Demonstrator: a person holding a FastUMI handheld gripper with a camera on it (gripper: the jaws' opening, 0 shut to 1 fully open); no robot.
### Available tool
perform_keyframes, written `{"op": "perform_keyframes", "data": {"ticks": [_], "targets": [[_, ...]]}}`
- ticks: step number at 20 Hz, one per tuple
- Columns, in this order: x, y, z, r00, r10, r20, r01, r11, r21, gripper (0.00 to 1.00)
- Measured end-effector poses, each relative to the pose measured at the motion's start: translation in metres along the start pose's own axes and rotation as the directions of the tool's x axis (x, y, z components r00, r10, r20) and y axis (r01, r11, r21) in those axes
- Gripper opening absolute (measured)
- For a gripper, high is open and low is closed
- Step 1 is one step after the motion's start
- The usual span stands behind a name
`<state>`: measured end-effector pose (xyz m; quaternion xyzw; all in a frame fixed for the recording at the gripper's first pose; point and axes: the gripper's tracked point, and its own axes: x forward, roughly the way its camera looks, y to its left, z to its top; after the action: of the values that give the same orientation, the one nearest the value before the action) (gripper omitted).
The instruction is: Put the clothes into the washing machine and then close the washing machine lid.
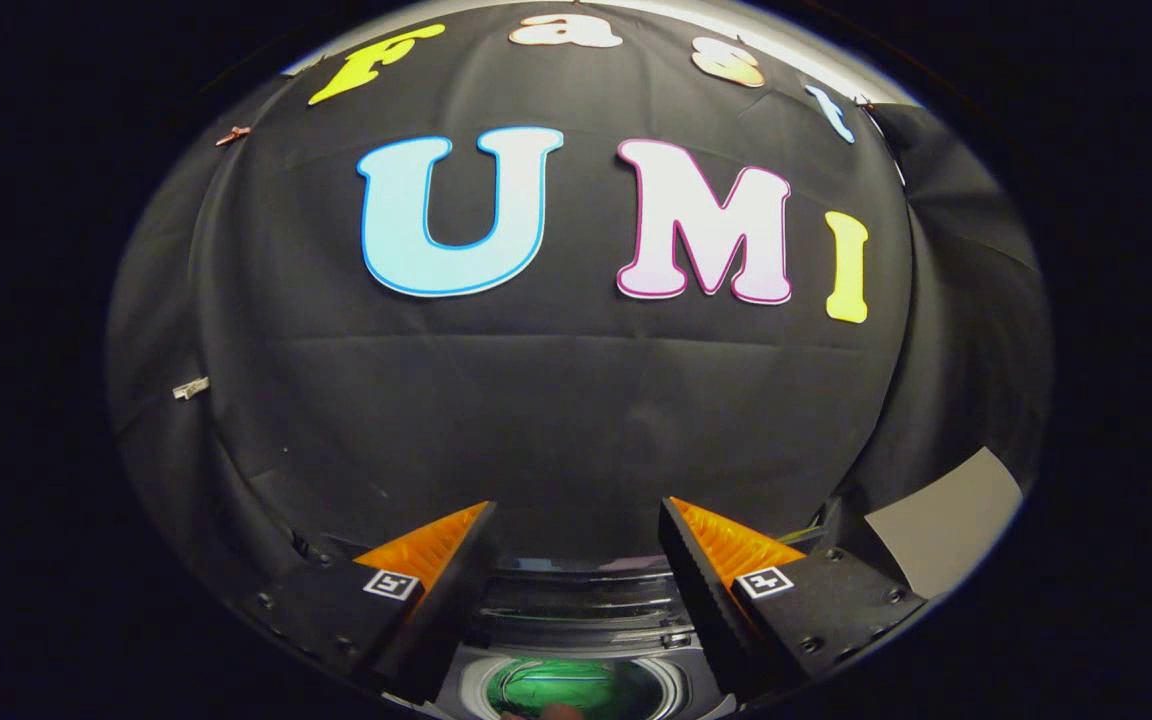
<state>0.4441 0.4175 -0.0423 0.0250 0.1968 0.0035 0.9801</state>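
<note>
My gripper (576,510) is open, its two fingers spread wide with nothing between them. It points at the black cloth wall well beyond the tips. Low between the finger bases lies the top of the washing machine (576,610), with a ribbed grey rim. Below that rim a round window (576,688) shows something green inside the drum; I cannot tell whether the lid stands open or closed. A small pale shape at the window's near rim is too cut off to identify.
The black cloth wall (556,400) hangs behind the machine and wraps round on both sides. A grey flat panel (941,525) leans at the right, beyond the right finger.
</note>
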Motion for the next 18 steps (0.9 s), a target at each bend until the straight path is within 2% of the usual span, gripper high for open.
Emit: {"op": "perform_keyframes", "data": {"ticks": [7,9,14,18], "targets": [[0.029,-0.004,-0.034,0.995,0.004,-0.104,-0.005,1.000,-0.004,0.99],[0.029,-0.004,-0.033,0.996,0.023,-0.084,-0.020,0.999,0.032,0.99],[0.021,-0.002,-0.034,0.997,0.052,-0.062,-0.051,0.998,0.026,0.99],[-0.021,-0.004,-0.046,0.997,0.071,0.005,-0.071,0.997,0.015,0.99]]}}
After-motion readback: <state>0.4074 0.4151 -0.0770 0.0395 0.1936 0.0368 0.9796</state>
